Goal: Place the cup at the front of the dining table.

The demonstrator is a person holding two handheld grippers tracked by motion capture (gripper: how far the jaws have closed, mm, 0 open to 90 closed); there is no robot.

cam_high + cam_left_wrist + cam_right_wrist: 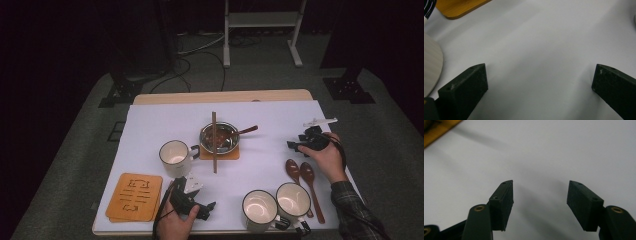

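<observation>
White sheet (150,130) under my left gripper (539,82) and right gripper (540,200), both with jaws spread wide, pinching nothing.

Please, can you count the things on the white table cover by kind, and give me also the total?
Mugs: 3
Metal bowl: 1
Wooden spoons beside the mugs: 2
Spoon in the bowl: 1
Wooden stick across the bowl: 1
Orange mats: 2
Hand-held grippers: 2
Total: 12
</observation>
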